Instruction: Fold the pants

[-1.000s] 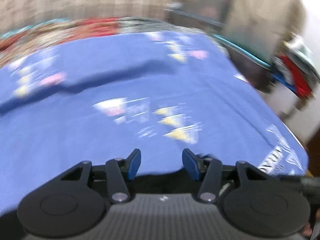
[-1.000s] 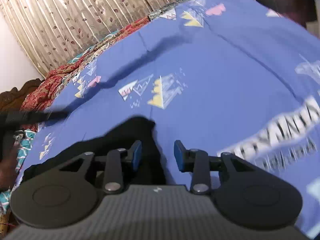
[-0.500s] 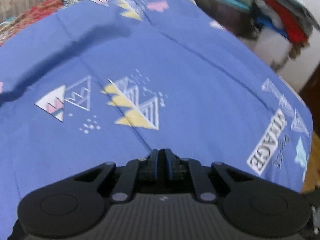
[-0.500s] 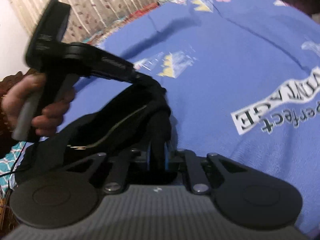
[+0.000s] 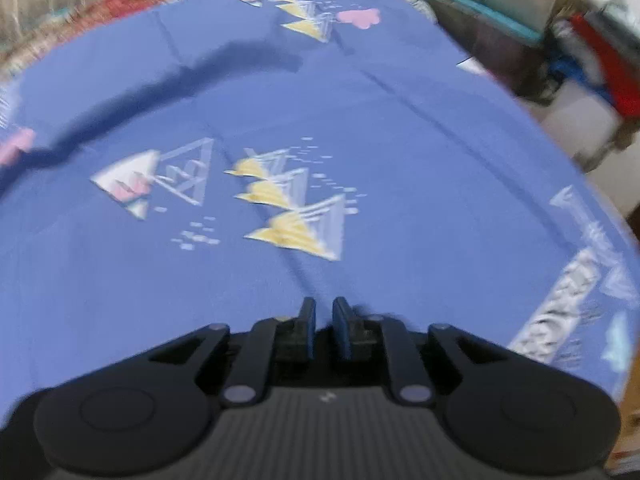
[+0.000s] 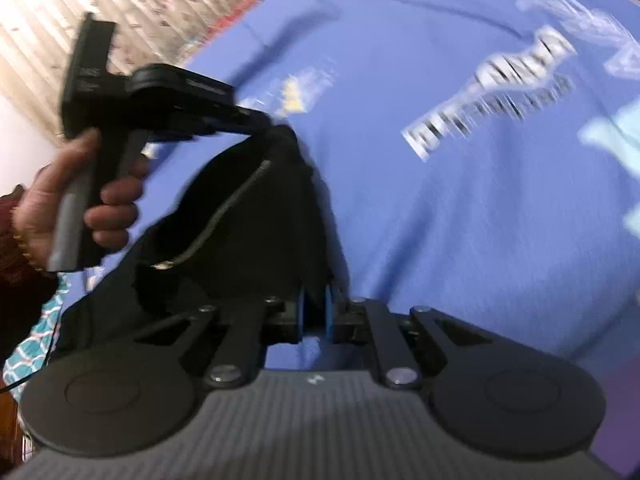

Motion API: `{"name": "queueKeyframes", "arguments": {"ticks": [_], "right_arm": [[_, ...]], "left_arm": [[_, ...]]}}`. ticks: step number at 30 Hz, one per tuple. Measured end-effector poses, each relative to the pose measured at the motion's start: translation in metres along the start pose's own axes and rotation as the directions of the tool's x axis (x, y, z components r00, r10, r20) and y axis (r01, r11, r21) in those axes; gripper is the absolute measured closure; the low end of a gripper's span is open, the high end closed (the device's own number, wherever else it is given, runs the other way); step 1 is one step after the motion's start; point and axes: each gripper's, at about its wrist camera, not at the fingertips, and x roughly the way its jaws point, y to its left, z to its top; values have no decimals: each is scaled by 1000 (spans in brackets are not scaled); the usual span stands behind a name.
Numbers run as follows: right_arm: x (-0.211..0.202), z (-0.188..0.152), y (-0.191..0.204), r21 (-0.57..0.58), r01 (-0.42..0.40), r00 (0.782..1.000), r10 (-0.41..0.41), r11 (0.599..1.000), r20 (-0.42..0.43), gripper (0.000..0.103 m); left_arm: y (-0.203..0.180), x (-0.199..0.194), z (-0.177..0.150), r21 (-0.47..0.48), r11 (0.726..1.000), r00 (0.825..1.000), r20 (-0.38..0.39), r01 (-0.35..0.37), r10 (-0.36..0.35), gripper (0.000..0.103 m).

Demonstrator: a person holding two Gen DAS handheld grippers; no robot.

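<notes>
Hanging bunched and dark, the black cloth pants (image 6: 248,216) with a thin zipper line sit above the blue printed bedsheet (image 6: 460,220). The left gripper (image 6: 276,130) pinches their top edge. The right gripper (image 6: 314,314) is clamped on their lower fold.

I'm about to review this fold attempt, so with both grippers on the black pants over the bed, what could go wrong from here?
1. The left gripper seems to pinch only the tip of the pants; its jaws have just eased, so the cloth might slip.
2. The right gripper holds a bunched edge and may catch uneven layers.
3. Most of the pants hang off the sheet edge, so their weight could drag them down.
</notes>
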Motion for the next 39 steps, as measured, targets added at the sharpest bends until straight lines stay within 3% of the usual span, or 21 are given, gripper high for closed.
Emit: {"name": "queueKeyframes", "arguments": {"ticks": [2, 5, 8, 11, 14, 16, 18, 21, 24, 26, 29, 31, 34, 39], "right_arm": [[-3, -2, 3, -10, 5, 1000, -5, 1000, 15, 82], [-23, 2, 12, -55, 18, 995, -12, 998, 99, 77], [-42, 8, 20, -88, 44, 982, -27, 995, 188, 76], [-46, 11, 34, -127, -9, 978, 35, 992, 207, 76], [-28, 8, 64, -214, -69, 982, 105, 974, 158, 76], [-7, -1, 91, -274, -122, 984, 152, 954, 94, 76], [12, -9, 116, -334, -148, 984, 173, 931, 46, 76], [42, -15, 144, -373, -155, 986, 168, 915, 1, 76], [68, -10, 161, -375, -139, 988, 154, 916, 10, 76], [91, -12, 170, -399, -70, 997, 75, 914, -4, 80], [113, -22, 171, -430, -16, 998, -12, 903, -62, 84], [107, -24, 179, -460, 18, 998, -42, 888, -41, 82], [80, -25, 191, -453, 21, 1000, -22, 891, 3, 77], [64, -44, 207, -442, 4, 1000, 7, 897, 24, 71]], "left_arm": [[8, -12, 0, -17, 1000, 1000, 6, 19, -19, 59], [32, -54, -4, -64, 995, 993, 100, 74, -68, 58], [76, -110, -30, -147, 981, 974, 205, 129, -98, 55], [134, -165, -82, -249, 959, 957, 284, 134, -60, 51], [189, -209, -144, -367, 926, 954, 299, 92, 23, 51], [222, -239, -193, -460, 887, 952, 287, 38, 108, 51], [247, -267, -244, -556, 831, 947, 256, -19, 193, 51], [278, -301, -313, -684, 726, 936, 202, -75, 288, 51], [302, -320, -368, -788, 609, 925, 162, -88, 344, 51], [316, -326, -392, -836, 545, 921, 158, -66, 355, 51], [330, -319, -405, -866, 499, 924, 187, -5, 333, 46], [331, -309, -403, -868, 496, 928, 208, 29, 309, 40], [337, -291, -402, -865, 498, 932, 229, 62, 281, 16], [356, -258, -407, -882, 448, 940, 267, 150, 212, 10]]}}
